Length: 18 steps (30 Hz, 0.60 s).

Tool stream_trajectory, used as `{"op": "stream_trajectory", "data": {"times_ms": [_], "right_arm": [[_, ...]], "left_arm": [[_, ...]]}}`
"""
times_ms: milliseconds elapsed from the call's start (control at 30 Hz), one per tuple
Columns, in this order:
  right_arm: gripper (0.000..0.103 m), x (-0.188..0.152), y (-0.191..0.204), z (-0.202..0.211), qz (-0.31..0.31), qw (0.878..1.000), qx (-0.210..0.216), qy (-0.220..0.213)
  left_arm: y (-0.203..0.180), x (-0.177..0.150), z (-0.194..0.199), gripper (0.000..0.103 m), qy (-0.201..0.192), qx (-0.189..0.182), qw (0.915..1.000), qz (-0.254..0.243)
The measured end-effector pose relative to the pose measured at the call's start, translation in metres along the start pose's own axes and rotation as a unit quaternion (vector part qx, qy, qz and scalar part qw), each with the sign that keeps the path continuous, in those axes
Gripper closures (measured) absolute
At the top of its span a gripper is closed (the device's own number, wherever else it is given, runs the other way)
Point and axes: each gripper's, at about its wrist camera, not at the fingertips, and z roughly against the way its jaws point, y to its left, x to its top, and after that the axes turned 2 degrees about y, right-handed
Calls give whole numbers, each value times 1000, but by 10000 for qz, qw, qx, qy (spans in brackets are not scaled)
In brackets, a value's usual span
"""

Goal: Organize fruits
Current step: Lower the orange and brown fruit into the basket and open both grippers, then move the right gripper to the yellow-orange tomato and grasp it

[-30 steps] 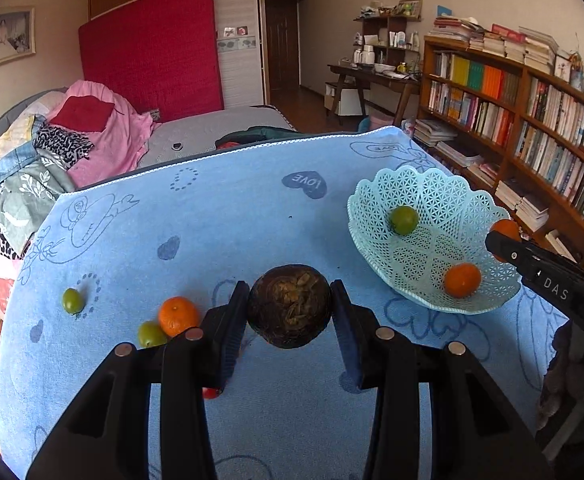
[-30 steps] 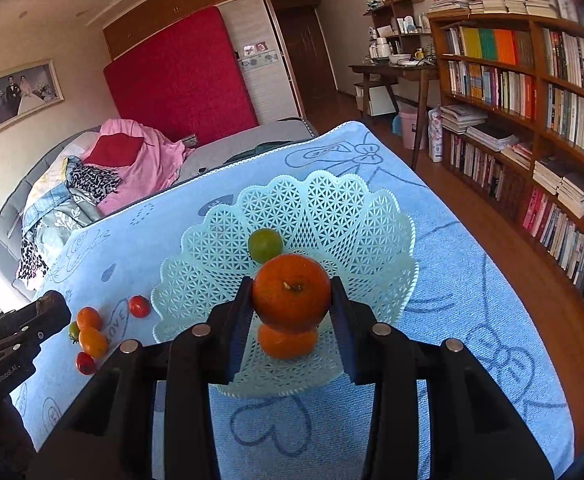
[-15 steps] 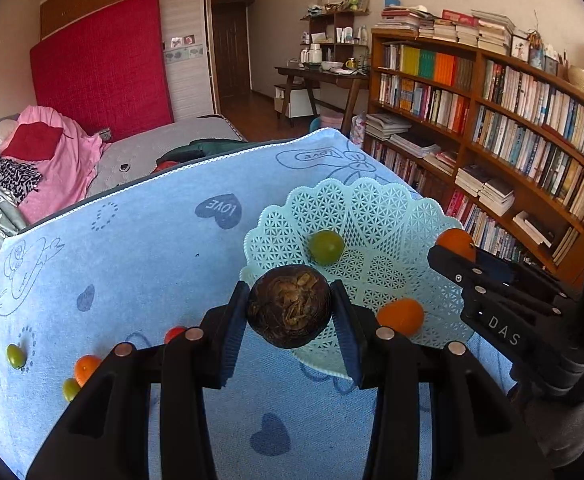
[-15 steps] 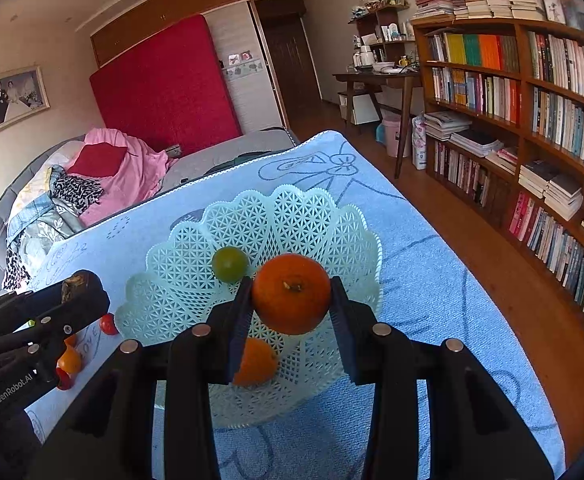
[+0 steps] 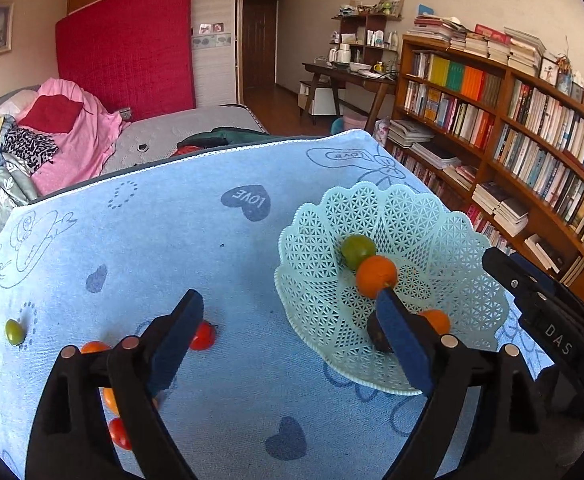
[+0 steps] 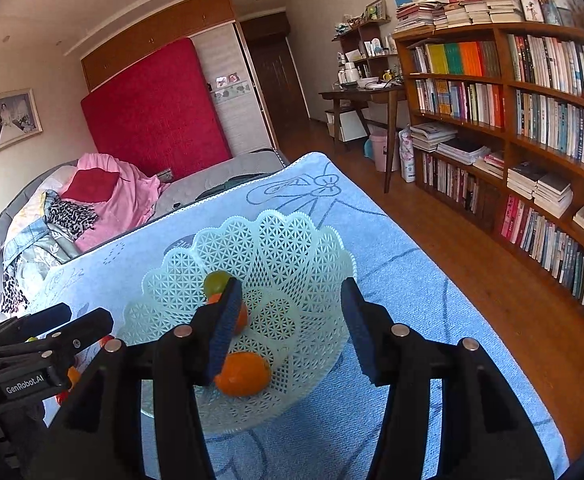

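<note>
Standing open and empty, both jaws just widened, left gripper (image 5: 288, 320) sits nearer the loose red tomato (image 5: 203, 336) on the blue cloth (image 5: 152, 232) than right gripper (image 6: 292, 312) over the pale-green lattice plastic basket (image 5: 472, 240)

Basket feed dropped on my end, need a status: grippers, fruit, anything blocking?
Left gripper and right gripper open, jaws just opened, nothing between them. Basket holds two oranges, a green fruit, a dark fruit. Small fruits remain on the cloth. Nothing blocking.

Oranges (image 5: 376, 276), green fruit (image 5: 357, 250) in lattice basket (image 5: 468, 280); others (image 5: 202, 336) on cloth
</note>
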Motion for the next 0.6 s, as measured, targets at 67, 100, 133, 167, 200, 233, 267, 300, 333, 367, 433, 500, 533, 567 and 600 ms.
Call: {"op": "stream_trajectory", "data": {"times_ms": [67,100,133,167,200,233,267,300,333,367,433,500,533,567,600], "right_arm": [[50,-1,2,4,-6,10000,13,-4],[49,-1,2,5,-8,10000,22,-2],[49,-1,3,6,-11,10000,29,-3],[48,-1,4,8,-15,10000,32,-9],[44,-2,4,9,-20,10000,34,-22],[42,-2,5,10,-22,10000,36,-41],[42,-3,6,12,-22,10000,43,-47],[42,-3,7,14,-24,10000,58,-48],[42,-4,8,15,-23,10000,73,-44],[42,-4,10,16,-19,10000,87,-34],[42,-5,13,18,-11,9999,110,-22],[42,-7,17,20,4,9999,131,-10],[42,-7,18,22,4,9999,149,0],[42,-7,20,23,2,9999,169,11],[42,-8,22,24,2,9998,191,23]], "left_arm": [[5,0,3,10,-38,136,9999,20],[7,0,5,9,-37,185,9998,41],[10,0,6,9,-31,219,9997,67],[12,0,7,9,-26,243,9997,95],[15,0,8,9,-22,270,9996,126],[18,0,10,8,-21,305,9994,156],[20,-1,12,8,-33,339,9993,181],[23,-1,15,8,-52,366,9991,200],[26,-1,16,8,-67,389,9990,218],[28,-1,19,8,-80,408,9989,236],[33,-1,24,8,-115,458,9985,267],[39,-1,29,8,-158,516,9981,296],[42,-1,32,8,-177,557,9978,313],[46,-1,35,8,-194,605,9974,330],[50,-1,38,8,-210,653,9970,351]]}}
